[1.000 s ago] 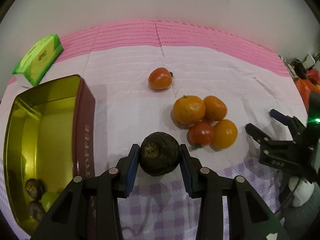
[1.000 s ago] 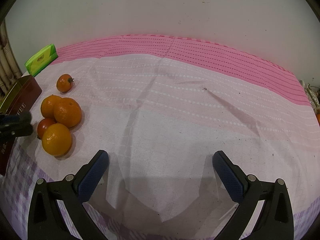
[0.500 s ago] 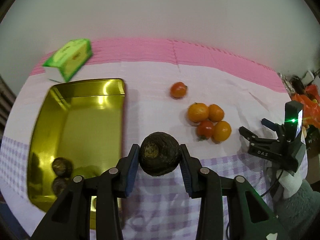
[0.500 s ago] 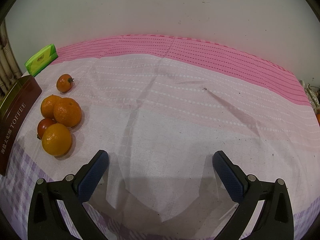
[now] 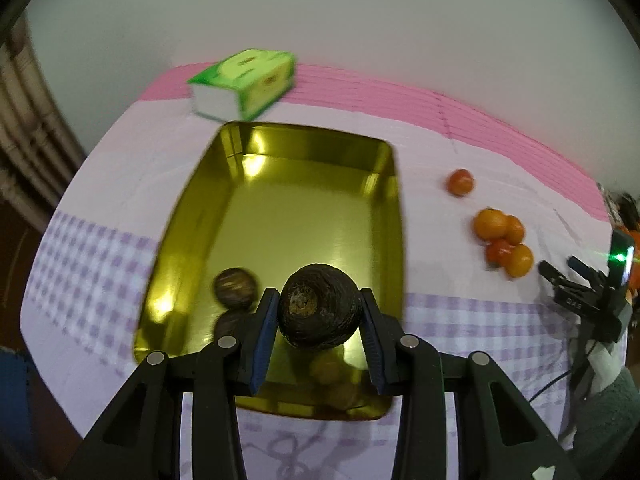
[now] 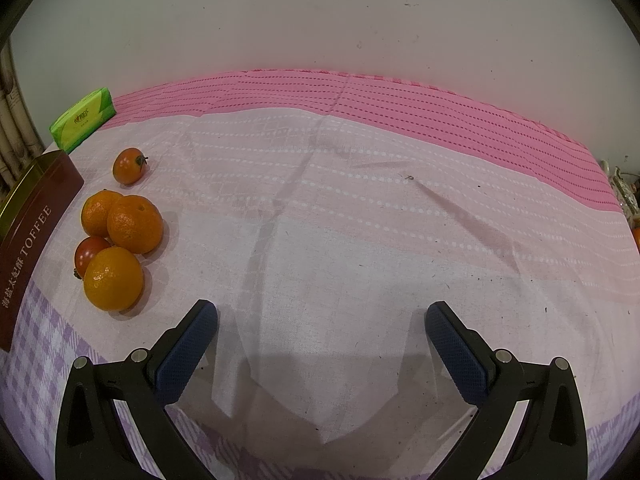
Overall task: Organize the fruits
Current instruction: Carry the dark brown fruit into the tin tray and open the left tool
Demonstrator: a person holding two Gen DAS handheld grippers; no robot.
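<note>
Plain off-white wall (image 6: 320,16) fills the top, 10 to 2 o'clock, w/ a few small dark specks. Table under a cloth (image 6: 360,220): pink striped band along the far edge, pale pink-white middle, lilac check at 6–8 o'clock. Creases run thru the centre. Soft overhead light, faint shadows at 6. Ribbed beige curtain or cane edge (image 5: 24,132) at 9 o'clock. Clutter (image 6: 624,192) at 3 o'clock, too small to tell.

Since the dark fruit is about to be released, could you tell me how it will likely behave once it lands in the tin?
The dark fruit looks round, so it may roll across the tin, whose floor looks smooth. Its rough skin probably suits the left gripper. The tin's walls should contain it.
</note>
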